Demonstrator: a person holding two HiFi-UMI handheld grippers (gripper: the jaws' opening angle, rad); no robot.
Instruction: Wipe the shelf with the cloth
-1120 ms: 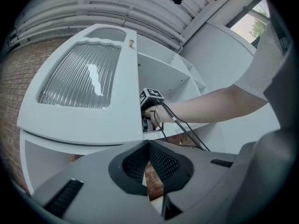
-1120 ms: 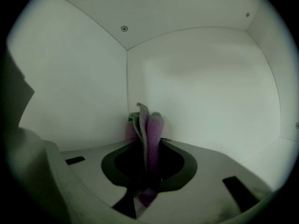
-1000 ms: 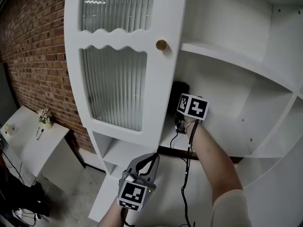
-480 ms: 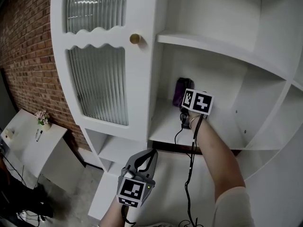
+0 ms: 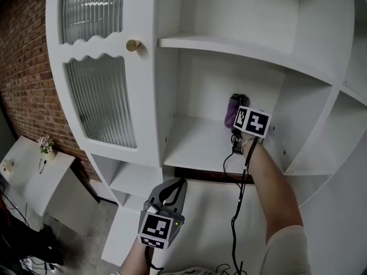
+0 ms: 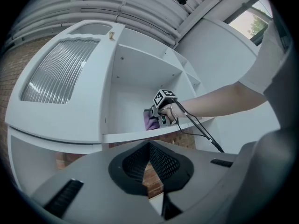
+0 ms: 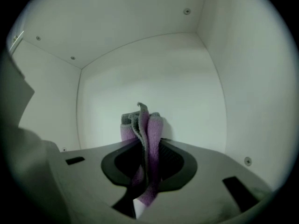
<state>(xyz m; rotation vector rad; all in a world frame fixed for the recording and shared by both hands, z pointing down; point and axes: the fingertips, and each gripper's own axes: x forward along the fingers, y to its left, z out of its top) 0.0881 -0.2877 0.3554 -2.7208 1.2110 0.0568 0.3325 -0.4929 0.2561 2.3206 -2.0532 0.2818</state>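
In the white cabinet [image 5: 146, 85], the right tool [image 7: 147, 146] clamps the purple cloth [image 7: 148, 125] at the shelf's [image 5: 195, 145] back right corner. Bare board runs left to the front edge. Below the shelf, the left tool [image 6: 149, 146] is closed, empty.

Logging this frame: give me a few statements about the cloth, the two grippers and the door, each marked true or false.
1. The right gripper grips a purple cloth. True.
2. The left gripper is inside the open compartment. False: it hangs below the shelf, outside the compartment.
3. The left gripper holds a second cloth. False: nothing is between its fingers.
4. The door has ribbed glass and a round knob. True.
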